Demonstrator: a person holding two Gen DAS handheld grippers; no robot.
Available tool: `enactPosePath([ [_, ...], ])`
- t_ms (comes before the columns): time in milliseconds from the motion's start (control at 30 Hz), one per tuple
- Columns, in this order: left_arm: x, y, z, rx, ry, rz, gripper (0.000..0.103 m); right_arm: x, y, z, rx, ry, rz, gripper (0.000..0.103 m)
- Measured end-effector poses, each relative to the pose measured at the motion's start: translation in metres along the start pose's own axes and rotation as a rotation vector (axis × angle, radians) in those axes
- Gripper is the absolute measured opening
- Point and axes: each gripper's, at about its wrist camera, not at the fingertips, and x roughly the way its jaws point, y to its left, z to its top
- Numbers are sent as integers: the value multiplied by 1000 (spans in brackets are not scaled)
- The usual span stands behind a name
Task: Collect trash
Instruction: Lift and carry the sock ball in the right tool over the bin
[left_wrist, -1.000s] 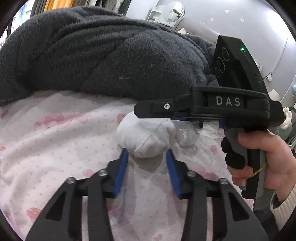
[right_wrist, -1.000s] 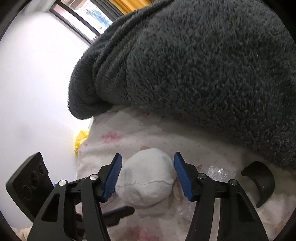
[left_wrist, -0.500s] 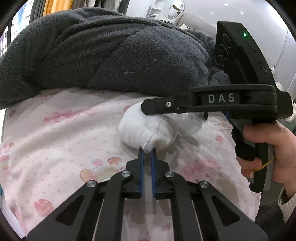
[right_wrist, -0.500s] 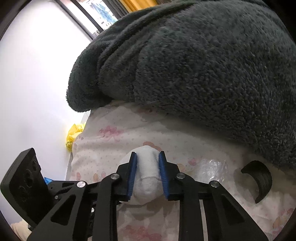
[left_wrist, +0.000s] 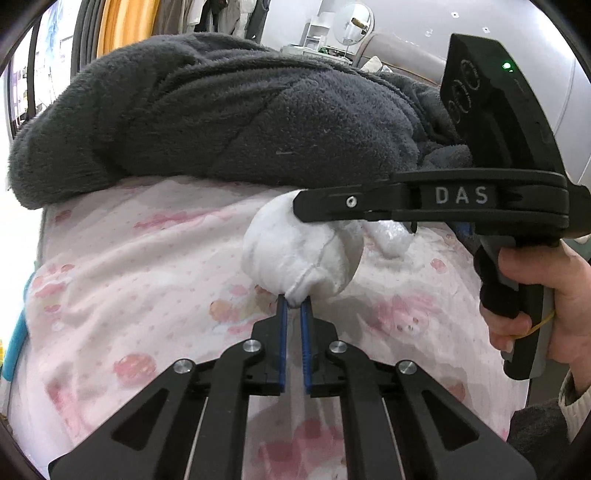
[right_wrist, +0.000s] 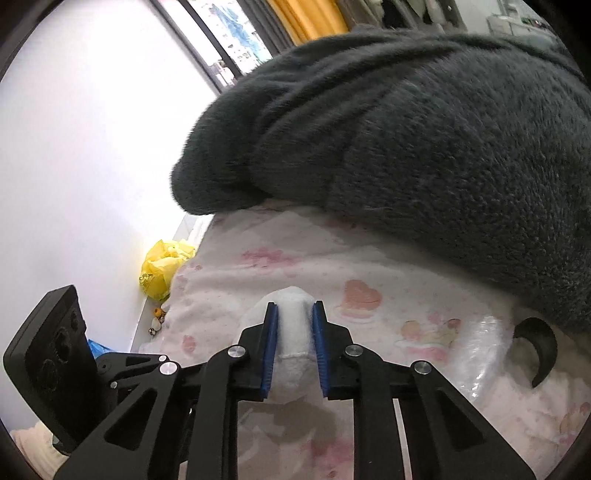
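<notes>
At frame centre, the wad (left_wrist: 299, 254) is pinched by 2 grippers: left gripper (left_wrist: 293, 306) on a thin fold, right gripper (right_wrist: 294, 325) closing across it. The fold could be torn free if they are pulled apart.

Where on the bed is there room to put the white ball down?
Free: the pink sheet left of the white ball, below the grey blanket, and the strip nearest the camera. Crowded: right of the ball, where clear plastic and a black curved piece lie against the blanket.
</notes>
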Motion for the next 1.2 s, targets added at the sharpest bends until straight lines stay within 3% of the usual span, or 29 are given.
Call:
enactPosePath([
  [400, -37, 7, -28, -25, -13, 63, 8, -20, 49, -27, -88, -44, 35, 16],
  [800, -73, 18, -60, -43, -22, 115, 8, -28, 85, -60, -138, -35, 69, 15],
  [1200, -116, 39, -92, -83, -45, 132, 8, -12, 118, -88, -153, -14, 83, 15],
])
